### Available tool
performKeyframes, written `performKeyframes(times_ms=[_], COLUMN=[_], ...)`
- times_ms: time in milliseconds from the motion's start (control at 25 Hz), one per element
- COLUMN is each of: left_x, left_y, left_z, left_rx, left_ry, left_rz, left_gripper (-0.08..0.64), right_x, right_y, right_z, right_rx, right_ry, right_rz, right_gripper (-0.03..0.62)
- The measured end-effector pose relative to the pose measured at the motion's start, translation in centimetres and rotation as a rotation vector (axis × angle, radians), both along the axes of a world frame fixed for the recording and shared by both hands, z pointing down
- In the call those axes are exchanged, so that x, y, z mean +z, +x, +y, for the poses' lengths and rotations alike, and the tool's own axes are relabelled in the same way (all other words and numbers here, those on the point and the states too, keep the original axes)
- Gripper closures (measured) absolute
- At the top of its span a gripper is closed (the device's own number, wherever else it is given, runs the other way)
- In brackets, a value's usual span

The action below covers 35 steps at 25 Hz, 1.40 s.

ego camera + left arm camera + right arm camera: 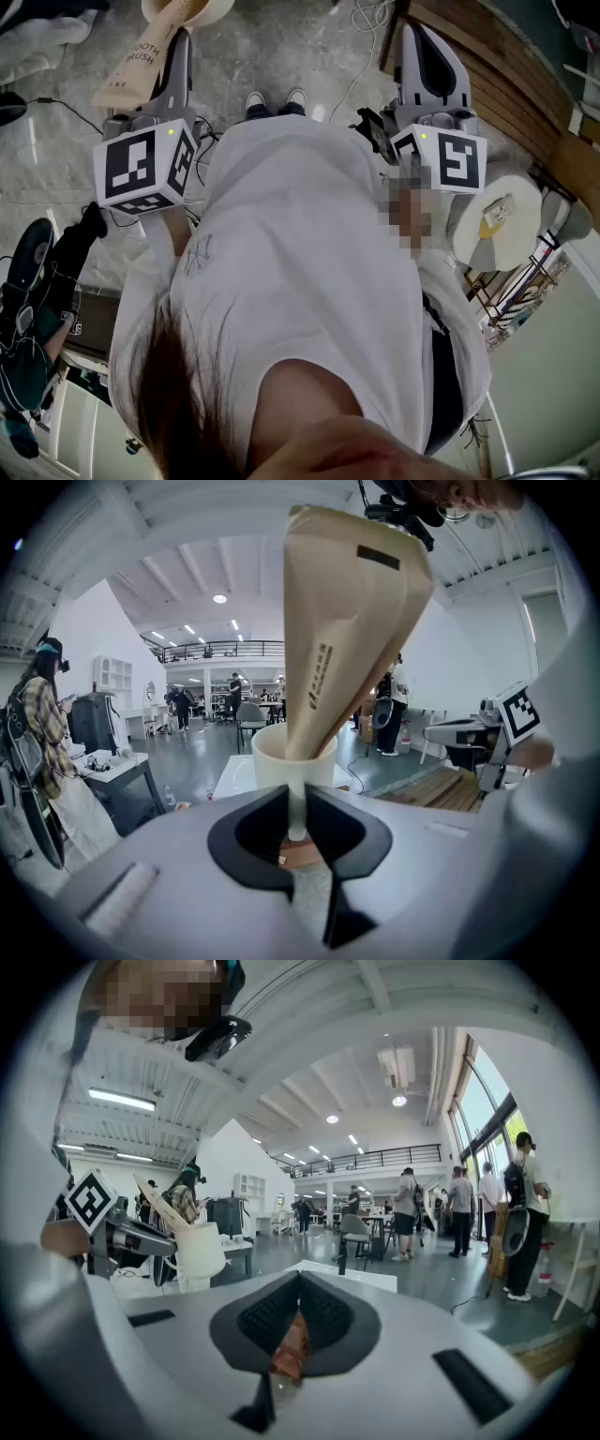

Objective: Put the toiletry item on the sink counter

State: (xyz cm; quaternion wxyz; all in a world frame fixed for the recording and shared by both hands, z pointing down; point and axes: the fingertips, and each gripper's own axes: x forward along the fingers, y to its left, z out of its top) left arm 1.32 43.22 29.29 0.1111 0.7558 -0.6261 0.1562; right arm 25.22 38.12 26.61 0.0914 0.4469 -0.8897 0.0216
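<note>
The left gripper (296, 803) pinches the wall of the white round cup (293, 754), holding it upright so the tan tapered packet (349, 621), seemingly toothbrush packaging, cannot tip out. The right gripper (298, 1283) is closed on nothing. No sink counter is in view.

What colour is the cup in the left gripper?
The cup is white; the left gripper view shows it best.

Right gripper (298, 1286), fingers (269, 1314) together

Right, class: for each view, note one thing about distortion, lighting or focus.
Head view: fisheye warp; left gripper and right gripper loom large. Left gripper view: black round vignette, cup and tan packet sharp, near jaws soft. Right gripper view: window glare at right, straight ceiling beams bowed.
</note>
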Motion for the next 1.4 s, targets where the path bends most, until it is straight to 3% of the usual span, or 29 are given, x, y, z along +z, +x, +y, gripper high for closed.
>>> performKeyframes(times_ms=[400, 920, 1400], left_x=[-0.4, -0.5, -0.8], left_y=[-0.4, -3.4, -6.1], left_z=[0.1, 0.1, -0.3], left_rx=[0.004, 0.001, 0.027], left_ry=[0.007, 0.020, 0.146], left_rz=[0.005, 0.014, -0.021], left_gripper=[0.505, 0.505, 0.506], right_x=[-0.2, -0.8, -1.0], right_y=[-0.5, -3.9, -7.3], right_z=[0.3, 0.7, 2.5], right_rx=[0.001, -0.017, 0.014], right_ry=[0.001, 0.019, 0.037], right_rz=[0.001, 0.005, -0.027], right_gripper=[0.583, 0.583, 0.581])
